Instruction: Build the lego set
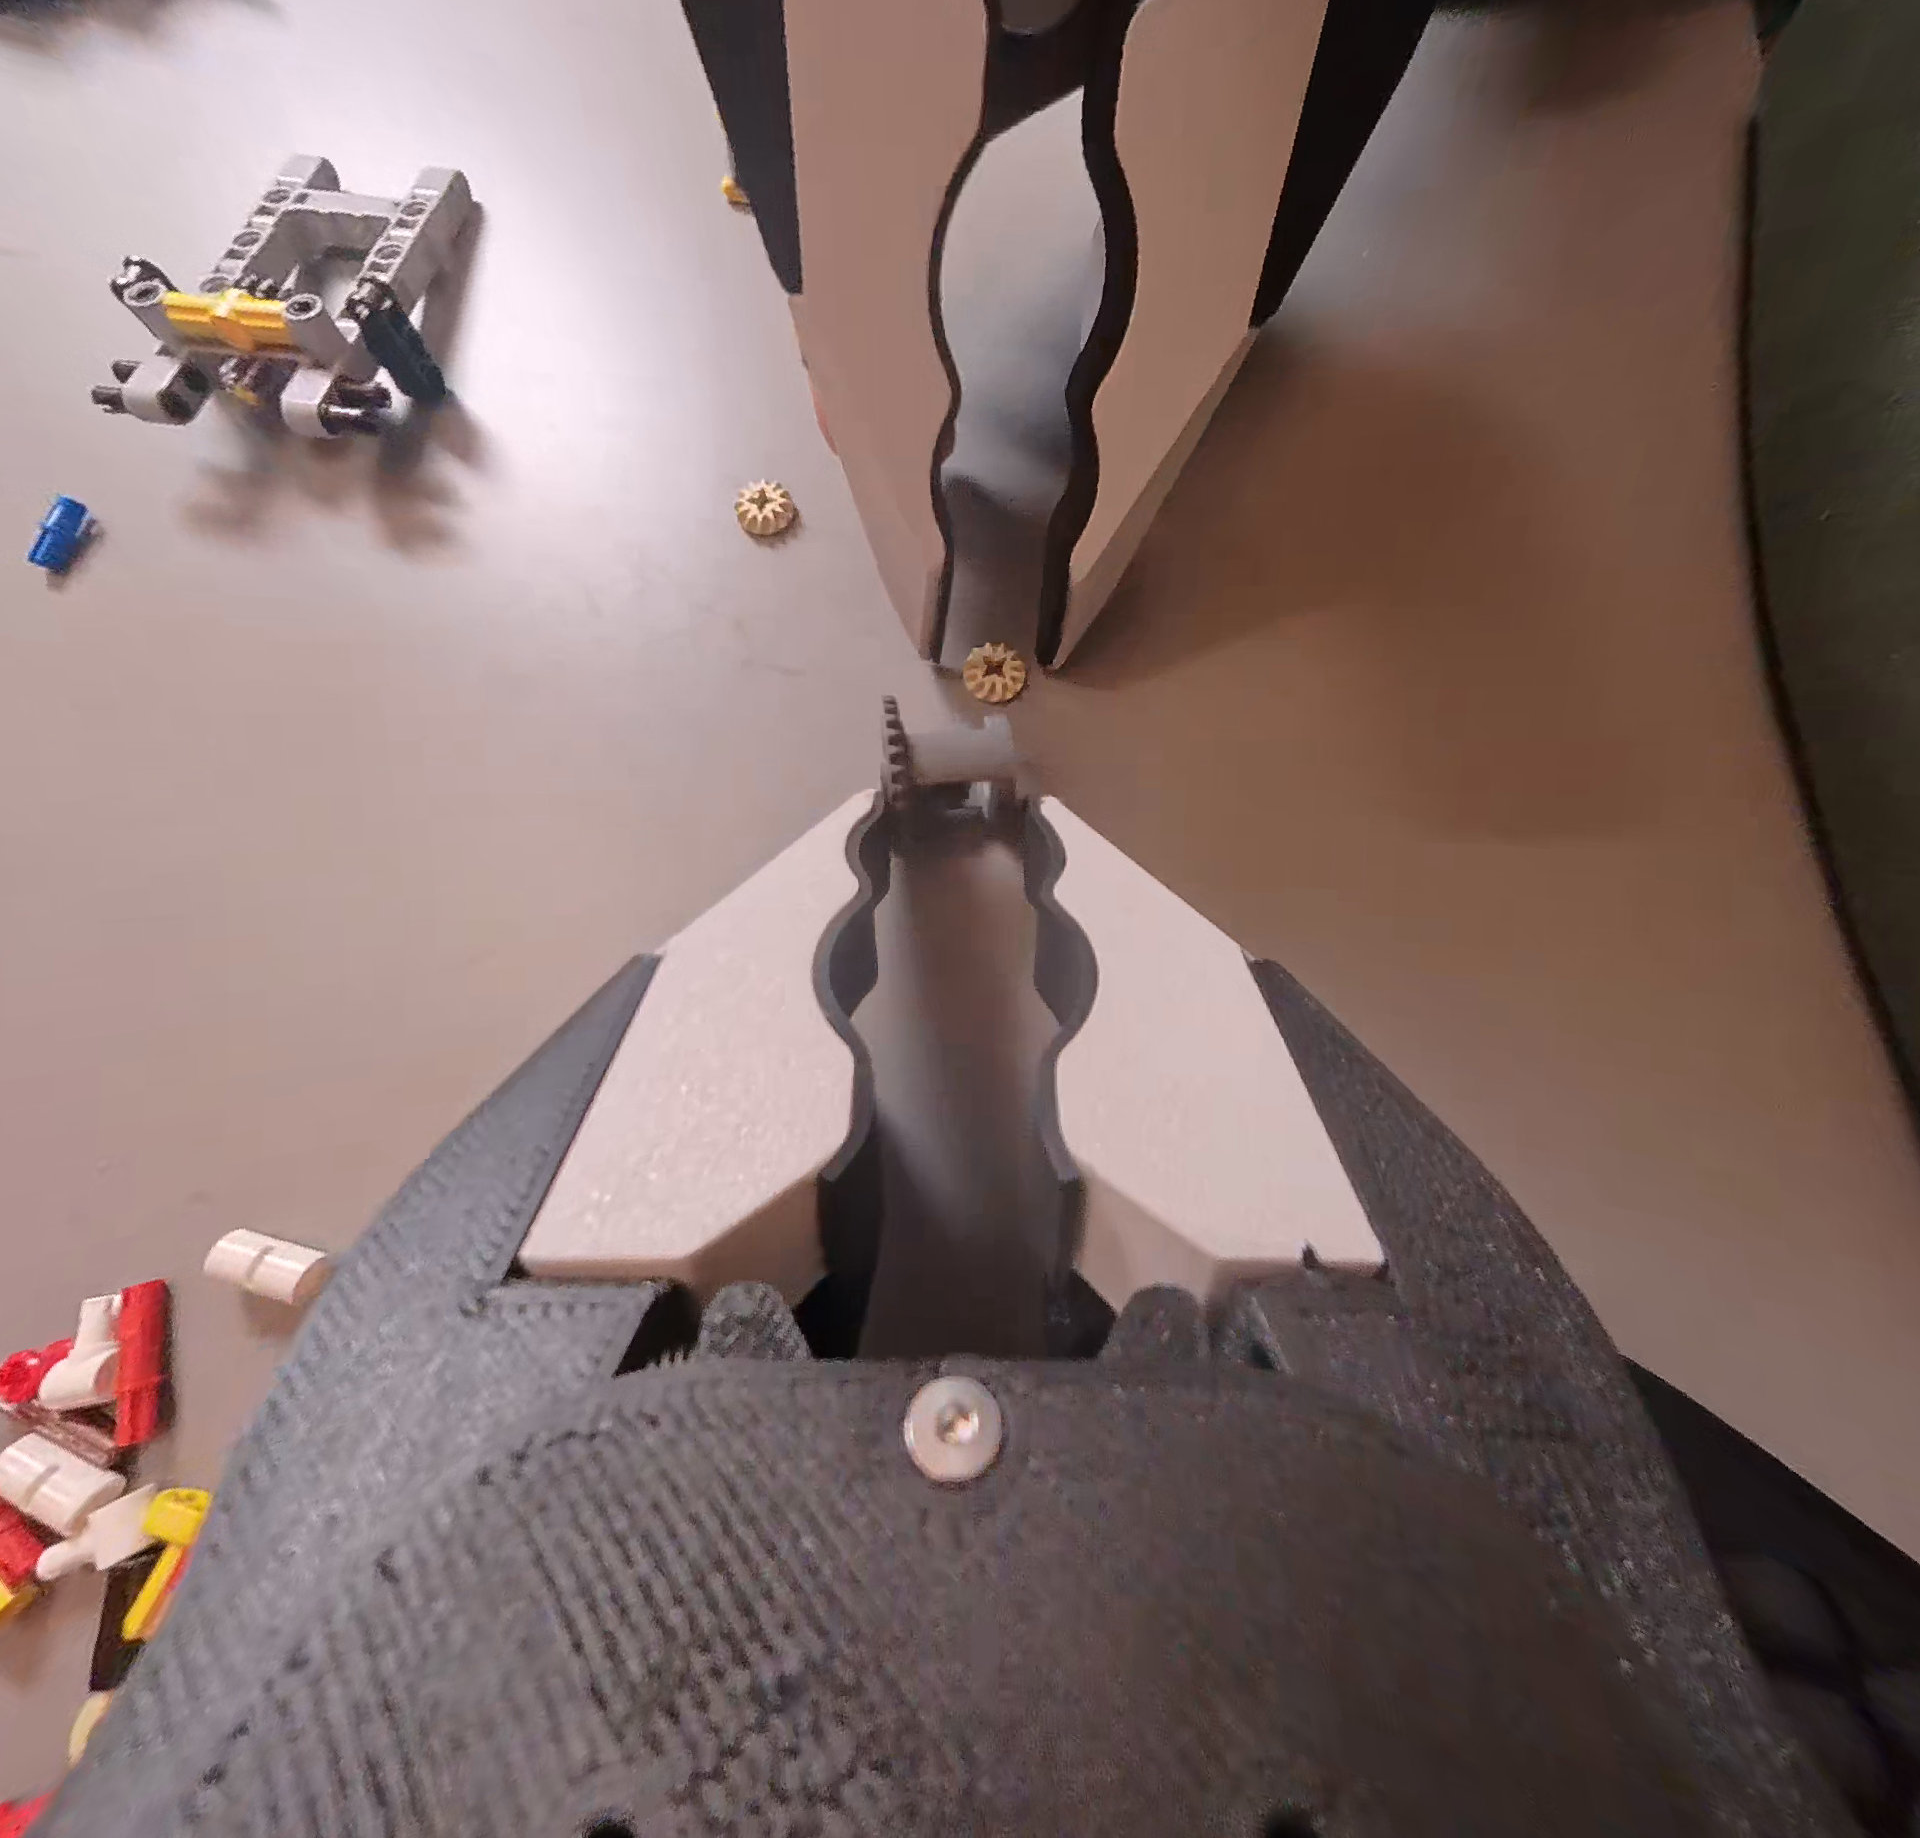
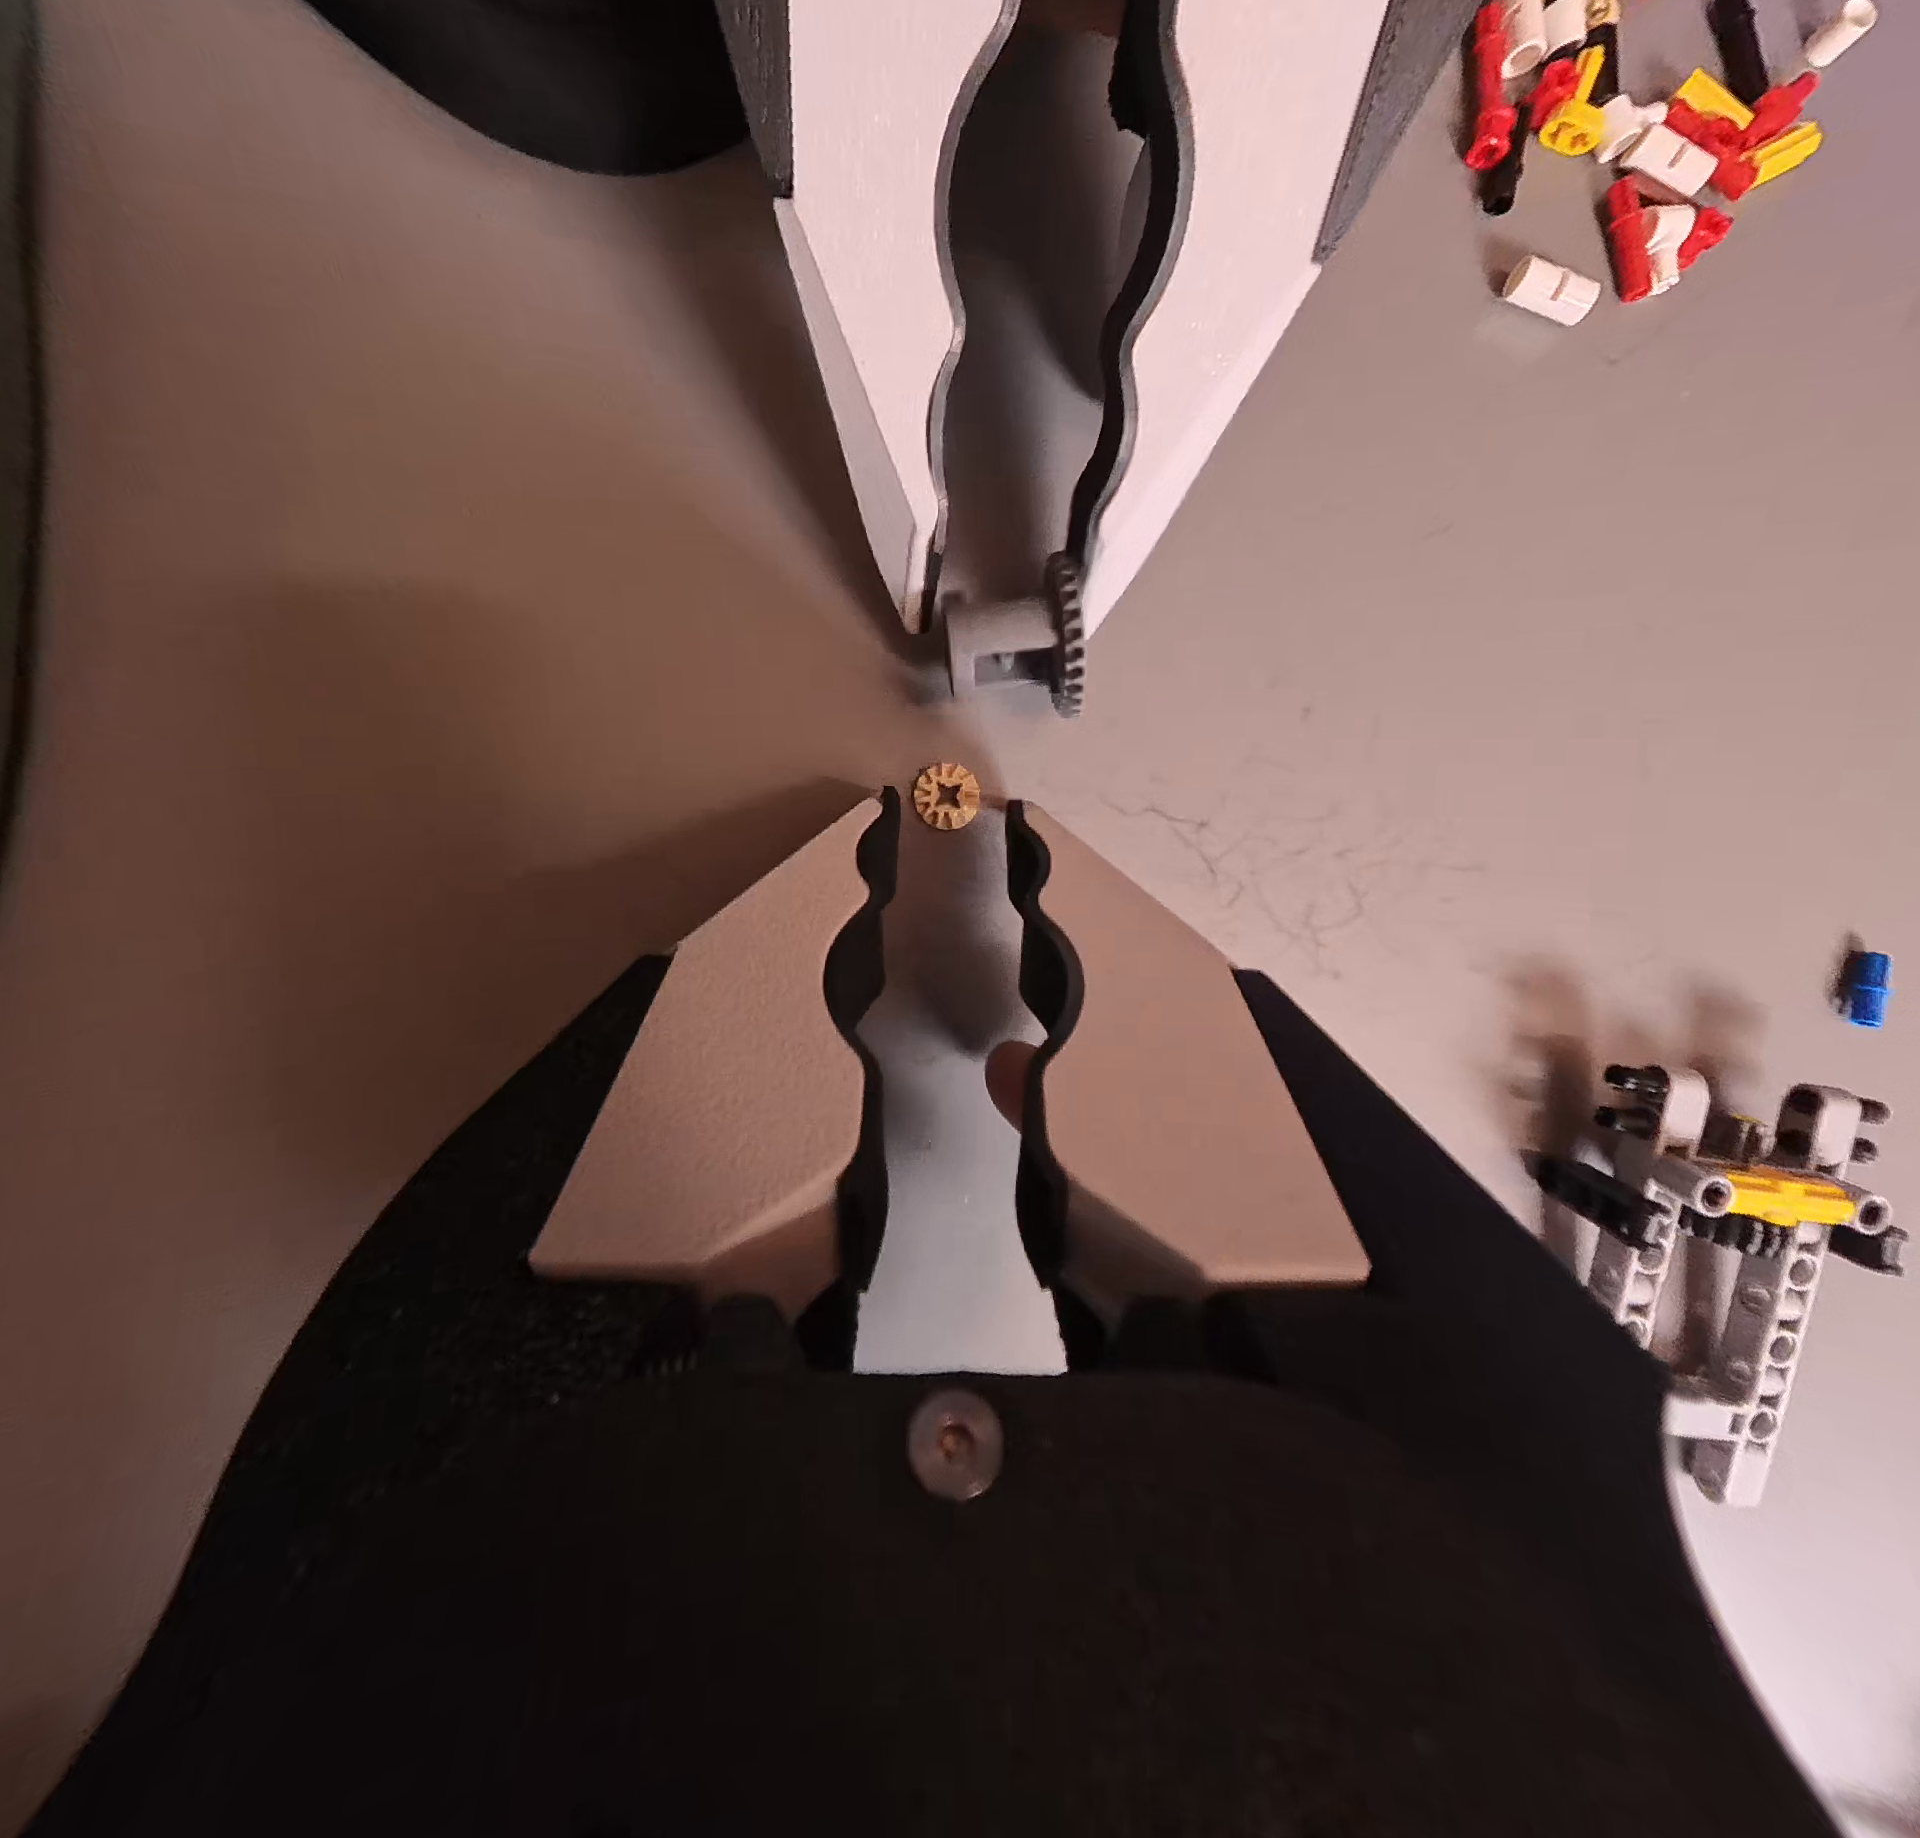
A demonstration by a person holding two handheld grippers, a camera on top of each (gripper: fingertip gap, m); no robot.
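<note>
Left gripper [image 1: 961, 796] fingers clenched on a small grey housing with a dark gear [image 1: 951, 749] at frame centre, gear on its left side in the left wrist view; same piece shows in the right wrist view [image 2: 1013, 645] just above centre, gear to the right. Right gripper [image 2: 945, 806] fingers parted, released, tips either side of a tan bevel gear [image 2: 947, 798] that lies flat on the worktop [image 2: 1351, 645]; in the left wrist view that gear [image 1: 995, 669] sits just beyond the far fingertips, near the grey piece but apart from it; whether the tips touch the gear, cannot tell.

Step in hand, as I judge it: picking up the tan gear to fit it into the held housing. Next move calls for closing squarely on the gear's rim; it is small and flat, likely to slip or flip; then lining its cross hole up with the housing's axle.

Outward: a second tan gear [image 1: 766, 510] left of centre; part-built grey frame with yellow bar [image 1: 296, 297] upper left in the left view, lower right in the right view [image 2: 1725, 1238]; blue pin [image 1: 60, 531] beside it; pile of red, white, yellow and black parts [image 2: 1642, 95] upper right in the right view.
</note>
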